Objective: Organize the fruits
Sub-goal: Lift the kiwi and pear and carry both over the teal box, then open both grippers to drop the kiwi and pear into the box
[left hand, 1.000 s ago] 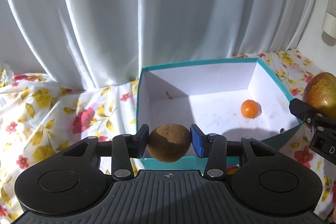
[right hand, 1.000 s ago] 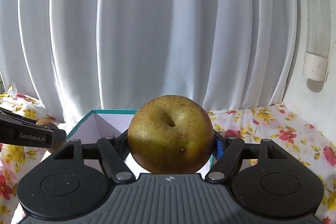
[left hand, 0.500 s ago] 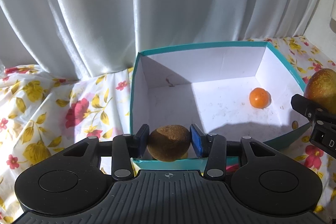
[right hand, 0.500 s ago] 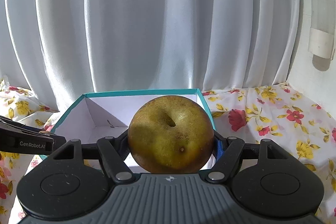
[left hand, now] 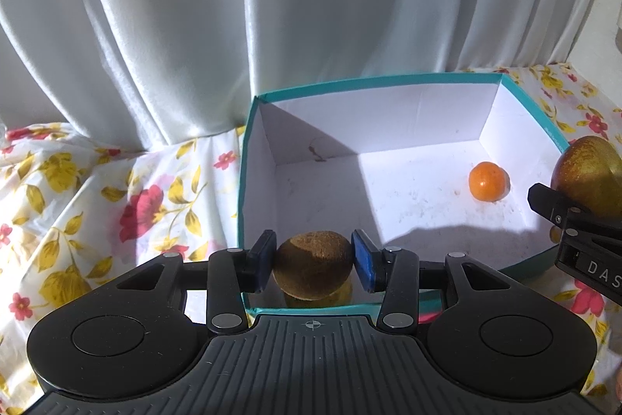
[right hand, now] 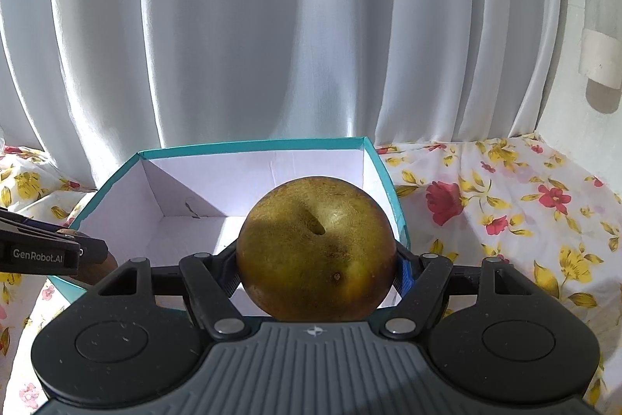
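My left gripper [left hand: 313, 261] is shut on a small brown kiwi [left hand: 313, 265] and holds it above the near left corner of a teal box with a white inside [left hand: 365, 82]. A small orange fruit [left hand: 488, 181] lies on the box floor at the right. My right gripper [right hand: 317, 259] is shut on a large yellow-brown pear [right hand: 317, 251] just over the near right edge of the box [right hand: 252, 144]. The pear also shows at the right edge of the left wrist view [left hand: 587, 177]. The left gripper's side shows in the right wrist view [right hand: 46, 251].
A floral cloth [left hand: 97, 189] covers the table around the box and continues to the right [right hand: 505, 205]. White curtains [left hand: 311, 6] hang close behind the box. A white wall fixture [right hand: 600, 57] is at the far right.
Both grippers have moved forward and tilted down over the box, each still holding its fruit. More of the box interior now shows in both views.
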Demonstrator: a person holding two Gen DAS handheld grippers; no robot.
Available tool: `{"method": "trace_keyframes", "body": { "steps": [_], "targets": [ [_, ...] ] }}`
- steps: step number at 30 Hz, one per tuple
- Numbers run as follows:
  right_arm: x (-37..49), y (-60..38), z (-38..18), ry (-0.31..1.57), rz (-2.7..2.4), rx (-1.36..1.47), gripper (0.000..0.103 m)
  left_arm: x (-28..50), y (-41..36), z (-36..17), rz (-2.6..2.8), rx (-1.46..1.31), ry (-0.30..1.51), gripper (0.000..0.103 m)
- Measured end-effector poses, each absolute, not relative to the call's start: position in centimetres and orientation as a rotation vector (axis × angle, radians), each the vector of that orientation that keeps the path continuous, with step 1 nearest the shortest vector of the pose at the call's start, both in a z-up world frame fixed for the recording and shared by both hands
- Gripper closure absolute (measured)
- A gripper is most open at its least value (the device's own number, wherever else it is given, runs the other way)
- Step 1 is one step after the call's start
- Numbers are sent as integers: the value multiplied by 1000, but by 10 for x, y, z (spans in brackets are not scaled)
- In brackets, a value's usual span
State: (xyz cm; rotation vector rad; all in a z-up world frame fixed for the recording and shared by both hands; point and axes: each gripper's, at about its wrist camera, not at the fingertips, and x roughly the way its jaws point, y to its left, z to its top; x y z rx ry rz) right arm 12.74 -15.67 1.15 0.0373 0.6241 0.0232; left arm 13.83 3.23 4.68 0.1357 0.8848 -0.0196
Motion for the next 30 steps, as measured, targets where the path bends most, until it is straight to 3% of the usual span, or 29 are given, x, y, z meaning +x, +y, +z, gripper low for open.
{"method": "trace_keyframes", "body": {
  "steps": [30],
  "targets": [
    [148, -153, 2, 653, 18, 0, 30, 151, 31, 42, -26, 147, 899, 55]
  ]
}}
